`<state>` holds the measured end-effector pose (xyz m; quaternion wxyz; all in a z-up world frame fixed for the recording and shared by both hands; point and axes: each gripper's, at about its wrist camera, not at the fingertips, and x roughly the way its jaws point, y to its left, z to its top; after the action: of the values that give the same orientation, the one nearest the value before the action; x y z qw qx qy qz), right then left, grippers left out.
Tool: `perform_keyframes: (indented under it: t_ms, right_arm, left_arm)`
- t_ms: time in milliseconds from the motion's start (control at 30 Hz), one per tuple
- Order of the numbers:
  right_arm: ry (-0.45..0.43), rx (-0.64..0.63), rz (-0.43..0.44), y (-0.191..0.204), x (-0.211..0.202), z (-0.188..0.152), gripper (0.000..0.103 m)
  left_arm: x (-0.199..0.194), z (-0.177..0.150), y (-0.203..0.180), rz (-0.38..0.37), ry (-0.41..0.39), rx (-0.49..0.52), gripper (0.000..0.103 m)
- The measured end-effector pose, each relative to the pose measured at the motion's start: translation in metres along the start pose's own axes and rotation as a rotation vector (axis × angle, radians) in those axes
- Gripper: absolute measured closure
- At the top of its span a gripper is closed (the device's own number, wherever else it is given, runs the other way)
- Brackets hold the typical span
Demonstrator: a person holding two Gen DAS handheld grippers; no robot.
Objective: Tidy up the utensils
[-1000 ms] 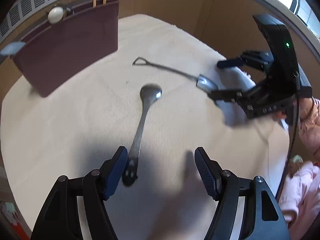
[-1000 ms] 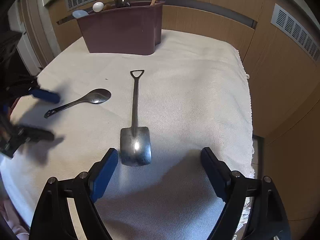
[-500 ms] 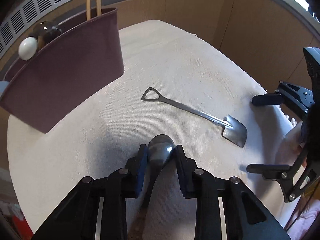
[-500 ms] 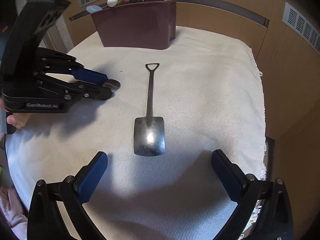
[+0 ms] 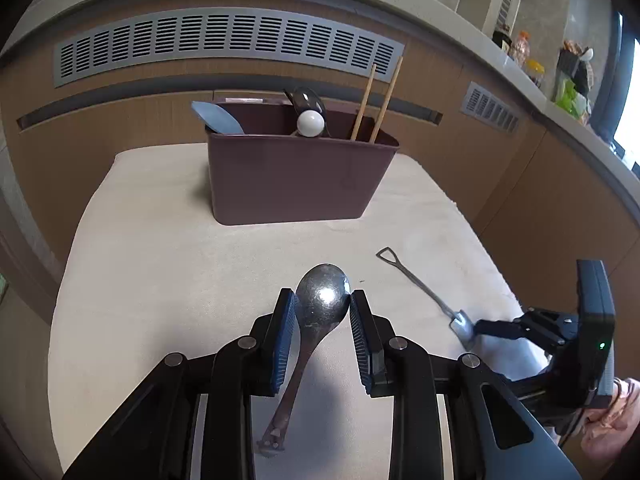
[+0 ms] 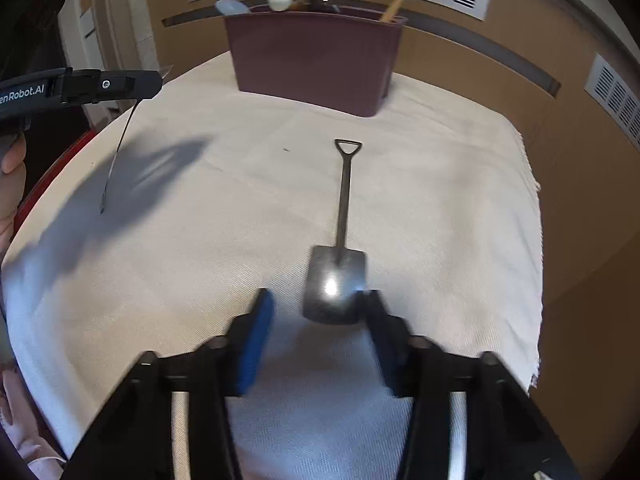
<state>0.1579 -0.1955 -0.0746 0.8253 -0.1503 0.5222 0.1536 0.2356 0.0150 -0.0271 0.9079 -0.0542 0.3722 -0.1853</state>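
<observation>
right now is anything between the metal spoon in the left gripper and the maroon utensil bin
Nothing visible. The round metal spoon sits clamped in the left gripper, and only bare white cloth lies ahead of it up to the maroon plastic bin.

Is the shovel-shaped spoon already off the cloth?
No. In the right wrist view the shovel-shaped spoon lies flat on the white cloth, with only one finger of the right tool at its blade.
</observation>
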Motion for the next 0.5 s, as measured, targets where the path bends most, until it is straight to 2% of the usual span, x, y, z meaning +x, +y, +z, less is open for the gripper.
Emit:
perform_keyframes:
  t_ms: [100, 300, 333, 367, 500]
  right_arm:
    - [-0.013, -0.023, -0.069, 0.008, -0.004, 0.011, 0.074]
    - [-0.192, -0.032, -0.122, 0.008, -0.066, 0.037, 0.075]
    - [-0.219, -0.025, -0.125, 0.006, -0.076, 0.043, 0.098]
    - [-0.232, -0.016, -0.126, 0.003, -0.080, 0.049, 0.103]
    - [-0.245, 0.040, -0.080, -0.019, -0.077, 0.078, 0.101]
  left_arm:
    - [-0.011, -0.007, 0.002, -0.012, -0.012, -0.020, 0.074]
    - [-0.017, -0.009, 0.006, -0.016, -0.028, -0.026, 0.074]
    - [-0.018, -0.008, 0.006, -0.017, -0.030, -0.030, 0.074]
    - [-0.020, -0.008, 0.008, -0.020, -0.032, -0.038, 0.074]
    - [-0.021, -0.007, 0.010, -0.048, -0.033, -0.062, 0.074]
